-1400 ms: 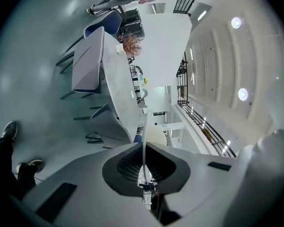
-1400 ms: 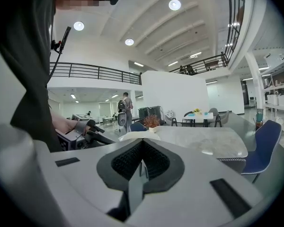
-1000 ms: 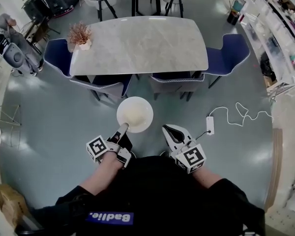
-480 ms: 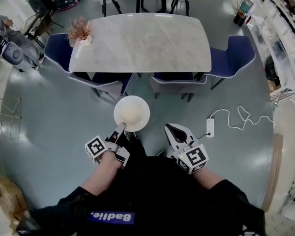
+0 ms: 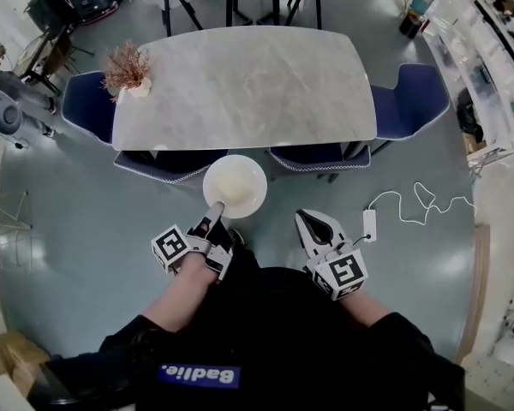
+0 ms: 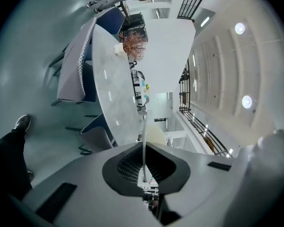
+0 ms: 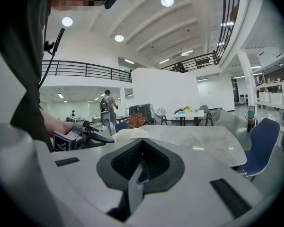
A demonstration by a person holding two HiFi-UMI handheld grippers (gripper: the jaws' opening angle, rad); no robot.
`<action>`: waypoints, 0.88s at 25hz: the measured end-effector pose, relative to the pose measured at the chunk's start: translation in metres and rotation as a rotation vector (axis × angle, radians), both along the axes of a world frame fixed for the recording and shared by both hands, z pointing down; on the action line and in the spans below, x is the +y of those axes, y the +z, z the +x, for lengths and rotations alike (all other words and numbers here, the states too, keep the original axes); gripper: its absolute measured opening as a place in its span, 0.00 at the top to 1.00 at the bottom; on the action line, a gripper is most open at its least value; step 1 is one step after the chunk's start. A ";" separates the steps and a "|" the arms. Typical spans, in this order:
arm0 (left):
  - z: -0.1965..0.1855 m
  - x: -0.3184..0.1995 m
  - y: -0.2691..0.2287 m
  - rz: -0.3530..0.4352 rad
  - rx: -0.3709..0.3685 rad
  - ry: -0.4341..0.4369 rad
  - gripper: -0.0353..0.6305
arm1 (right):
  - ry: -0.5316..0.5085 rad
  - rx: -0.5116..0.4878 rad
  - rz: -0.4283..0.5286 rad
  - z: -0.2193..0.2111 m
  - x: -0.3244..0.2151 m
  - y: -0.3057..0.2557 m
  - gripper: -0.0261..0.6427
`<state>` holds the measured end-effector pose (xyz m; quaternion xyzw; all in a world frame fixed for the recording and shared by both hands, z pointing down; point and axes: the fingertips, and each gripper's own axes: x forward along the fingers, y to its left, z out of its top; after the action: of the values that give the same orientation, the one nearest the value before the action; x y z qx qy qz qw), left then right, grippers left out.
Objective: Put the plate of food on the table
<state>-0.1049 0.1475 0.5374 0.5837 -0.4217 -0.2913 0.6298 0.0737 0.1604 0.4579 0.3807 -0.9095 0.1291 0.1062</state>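
Observation:
A white plate (image 5: 235, 186) with pale food hangs in the air just short of the table's near edge, above the gap between two chairs. My left gripper (image 5: 214, 213) is shut on the plate's near rim. In the left gripper view the plate (image 6: 144, 136) shows edge-on as a thin white line running between the pads of the left gripper (image 6: 143, 174). The grey marble table (image 5: 240, 84) lies ahead. My right gripper (image 5: 311, 223) hangs to the right of the plate, shut and holding nothing. From the right gripper view, the right gripper (image 7: 141, 167) points at the plate (image 7: 128, 132) and the table (image 7: 194, 141).
A dried plant in a small pot (image 5: 127, 68) stands on the table's left end. Blue chairs sit at the near side (image 5: 167, 163) (image 5: 317, 157) and at both ends (image 5: 86, 105) (image 5: 411, 101). A white power strip (image 5: 368, 225) with its cable lies on the floor to the right.
The table and chairs have drawn nearer. The plate, still in the left gripper, has moved forward from over open floor to the chairs at the table's edge.

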 end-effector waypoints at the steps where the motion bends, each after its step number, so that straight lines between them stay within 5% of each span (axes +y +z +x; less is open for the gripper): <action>1: -0.008 -0.012 -0.002 0.002 0.004 0.011 0.93 | 0.016 0.004 0.004 -0.007 -0.010 0.000 0.94; 11: -0.059 -0.108 -0.004 0.016 0.007 0.123 0.93 | 0.140 0.051 -0.005 -0.057 -0.083 -0.004 0.94; 22: -0.045 -0.164 0.006 0.001 -0.001 0.095 0.93 | 0.117 0.044 0.002 -0.047 -0.146 -0.002 0.94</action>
<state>-0.1502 -0.0167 0.5436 0.6035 -0.3934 -0.2609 0.6426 0.0266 0.0140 0.4563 0.4359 -0.8833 0.1259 0.1181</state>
